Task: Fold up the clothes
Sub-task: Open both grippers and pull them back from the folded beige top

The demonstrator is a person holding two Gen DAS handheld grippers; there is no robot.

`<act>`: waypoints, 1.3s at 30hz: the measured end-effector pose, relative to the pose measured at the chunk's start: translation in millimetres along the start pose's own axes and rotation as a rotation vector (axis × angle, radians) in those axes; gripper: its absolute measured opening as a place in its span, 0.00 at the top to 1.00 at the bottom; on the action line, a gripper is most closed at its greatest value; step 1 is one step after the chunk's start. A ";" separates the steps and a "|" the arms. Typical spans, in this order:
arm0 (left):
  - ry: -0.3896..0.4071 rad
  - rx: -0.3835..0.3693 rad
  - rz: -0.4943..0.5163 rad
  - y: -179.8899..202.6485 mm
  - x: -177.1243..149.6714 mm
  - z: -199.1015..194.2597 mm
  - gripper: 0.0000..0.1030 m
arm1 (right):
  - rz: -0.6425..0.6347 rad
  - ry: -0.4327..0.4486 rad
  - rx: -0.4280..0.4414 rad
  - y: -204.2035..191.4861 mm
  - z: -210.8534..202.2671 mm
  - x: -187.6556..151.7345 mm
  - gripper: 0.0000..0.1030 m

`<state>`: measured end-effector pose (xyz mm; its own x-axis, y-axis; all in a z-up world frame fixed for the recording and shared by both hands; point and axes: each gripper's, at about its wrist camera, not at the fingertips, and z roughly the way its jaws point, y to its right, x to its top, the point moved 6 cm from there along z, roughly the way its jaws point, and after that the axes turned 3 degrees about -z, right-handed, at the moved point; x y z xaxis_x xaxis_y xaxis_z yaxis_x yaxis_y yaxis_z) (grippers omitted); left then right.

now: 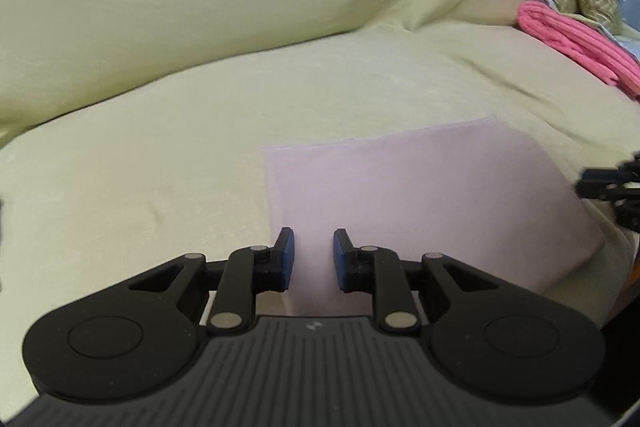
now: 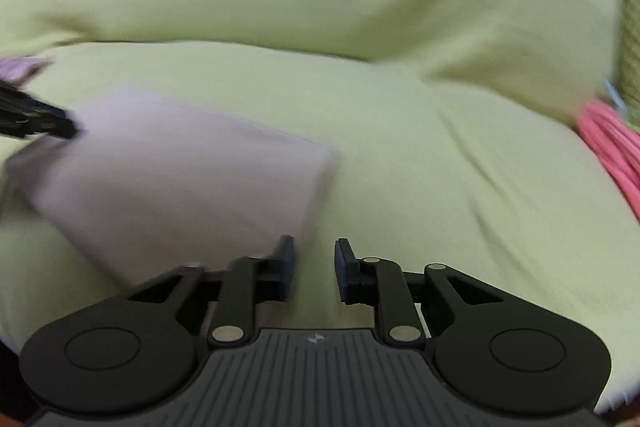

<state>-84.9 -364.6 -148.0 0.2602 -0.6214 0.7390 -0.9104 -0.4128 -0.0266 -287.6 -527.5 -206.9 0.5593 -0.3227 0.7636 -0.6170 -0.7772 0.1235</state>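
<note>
Lying squared at frame centre on the green cover (image 1: pixel 160 187), the folded lilac cloth (image 1: pixel 420 195) could be rumpled if snagged by the left gripper (image 1: pixel 314 255) or right gripper (image 2: pixel 315 269), both seen released and empty.

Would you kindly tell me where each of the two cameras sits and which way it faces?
Left wrist view: sits on the left gripper, looking forward and down over the folded lilac cloth on the yellow-green couch cover; its own jaws stand apart, empty; the right gripper peeks in at right.
Right wrist view: sits on the right gripper, facing the same couch; jaws apart, empty; the left gripper shows at left.
Both share the cloth, cover and pink bundle.
</note>
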 end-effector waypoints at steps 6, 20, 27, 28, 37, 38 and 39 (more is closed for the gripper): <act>-0.048 0.059 -0.073 5.1 -13.1 -18.0 0.83 | 0.019 0.070 0.096 -31.3 -35.3 0.2 0.89; -0.103 0.148 -0.023 11.5 -32.3 -23.3 0.78 | 0.216 -0.049 0.062 -7.7 -15.2 -34.0 0.88; -0.146 0.197 -0.052 12.5 -33.7 -46.6 0.76 | 0.289 0.013 0.072 3.8 -50.2 -38.8 0.81; -0.149 0.196 -0.057 13.7 -34.1 -50.4 0.73 | 0.288 0.015 0.074 3.0 -52.8 -38.0 0.78; -0.188 0.172 -0.050 33.6 -40.9 -57.2 0.63 | 0.262 0.050 0.085 -21.4 -70.8 -28.9 0.58; -0.192 0.173 -0.045 35.6 -41.3 -56.3 0.63 | 0.256 0.054 0.086 -22.5 -72.2 -28.2 0.57; -0.196 0.172 -0.039 38.2 -42.1 -56.2 0.62 | 0.249 0.057 0.086 -23.5 -73.6 -27.4 0.55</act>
<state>-148.6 -316.8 -142.3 0.3667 -0.7128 0.5979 -0.8349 -0.5357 -0.1266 -329.2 -460.6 -184.0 0.3626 -0.4809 0.7983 -0.6814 -0.7212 -0.1250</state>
